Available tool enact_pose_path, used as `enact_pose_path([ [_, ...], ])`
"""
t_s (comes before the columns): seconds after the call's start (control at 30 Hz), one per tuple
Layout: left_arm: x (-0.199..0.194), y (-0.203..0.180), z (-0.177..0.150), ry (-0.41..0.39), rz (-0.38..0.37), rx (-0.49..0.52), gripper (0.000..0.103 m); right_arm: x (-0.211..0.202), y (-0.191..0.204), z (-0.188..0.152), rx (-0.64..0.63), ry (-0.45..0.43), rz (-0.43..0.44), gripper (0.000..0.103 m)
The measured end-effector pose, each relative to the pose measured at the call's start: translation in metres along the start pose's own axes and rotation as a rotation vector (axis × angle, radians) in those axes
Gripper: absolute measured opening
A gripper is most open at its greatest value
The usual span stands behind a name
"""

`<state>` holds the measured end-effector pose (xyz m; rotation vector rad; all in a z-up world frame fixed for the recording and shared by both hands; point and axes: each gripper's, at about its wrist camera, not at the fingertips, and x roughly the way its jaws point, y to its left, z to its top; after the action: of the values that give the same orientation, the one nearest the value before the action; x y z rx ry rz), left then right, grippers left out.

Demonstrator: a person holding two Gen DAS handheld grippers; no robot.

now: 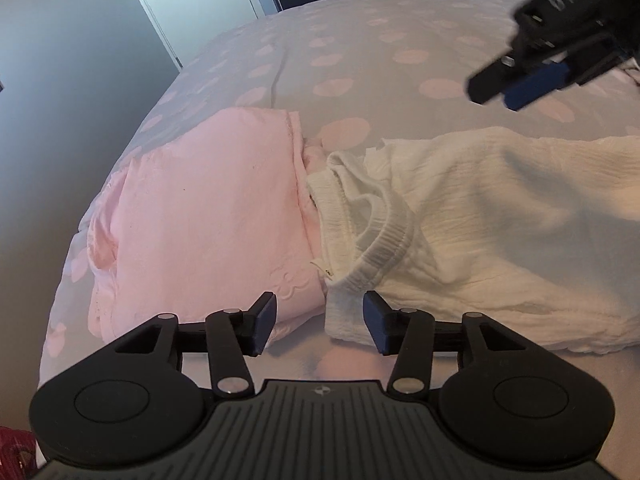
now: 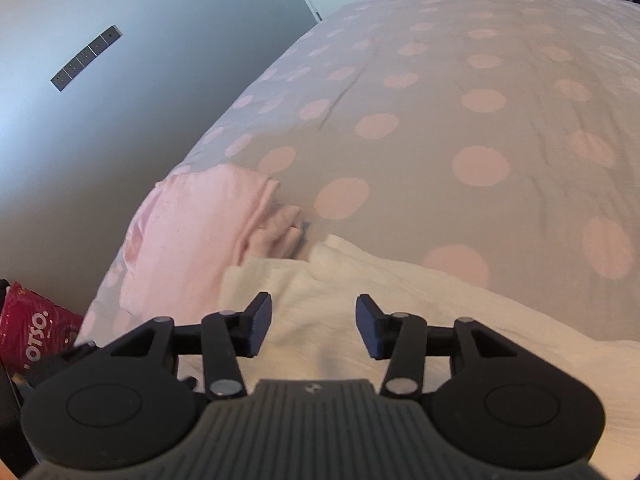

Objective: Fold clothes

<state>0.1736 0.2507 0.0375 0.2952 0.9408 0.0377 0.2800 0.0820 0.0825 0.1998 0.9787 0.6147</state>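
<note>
Cream crinkle-cotton trousers [image 1: 500, 216] lay unfolded on the spotted bed [image 1: 360, 40] beside a folded pink garment [image 1: 208, 216], both grippers' fingers [image 1: 264, 316] spread and empty; pinching waistband corners squarely would fold neatly.

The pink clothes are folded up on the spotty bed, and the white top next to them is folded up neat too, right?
Not quite. The pink clothes are folded on the spotty bed, but the white top beside them is not folded yet. It lies spread out and rumpled, with its ribbed neckline open. The left wrist view shows this best.
</note>
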Motion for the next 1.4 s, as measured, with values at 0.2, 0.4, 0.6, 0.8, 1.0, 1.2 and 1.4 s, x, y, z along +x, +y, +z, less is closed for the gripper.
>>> enact_pose_path([
  [0.2, -0.002, -0.007, 0.001, 0.015, -0.002, 0.008, 0.049, -0.064, -0.084, -0.047, 0.030, 0.017, -0.148, 0.053],
  [0.4, -0.020, -0.034, 0.006, -0.004, -0.022, 0.097, 0.049, -0.127, -0.155, -0.103, 0.073, 0.064, -0.281, 0.054],
  [0.6, -0.037, -0.066, 0.008, 0.002, -0.067, 0.144, 0.049, -0.137, -0.194, -0.163, 0.255, 0.106, -0.199, 0.058],
  [0.8, -0.067, -0.099, 0.016, -0.035, -0.114, 0.185, 0.049, -0.113, -0.204, -0.204, 0.375, 0.127, -0.084, 0.059],
  [1.0, -0.092, -0.130, 0.013, -0.050, -0.143, 0.215, 0.050, -0.123, -0.190, -0.219, 0.451, 0.137, -0.023, 0.015],
  [1.2, -0.116, -0.155, -0.005, -0.068, -0.188, 0.196, 0.050, -0.151, -0.166, -0.234, 0.545, 0.123, 0.034, 0.012],
  [1.4, -0.143, -0.180, -0.037, -0.098, -0.227, 0.207, 0.050, -0.181, -0.106, -0.267, 0.593, 0.095, 0.116, 0.012],
])
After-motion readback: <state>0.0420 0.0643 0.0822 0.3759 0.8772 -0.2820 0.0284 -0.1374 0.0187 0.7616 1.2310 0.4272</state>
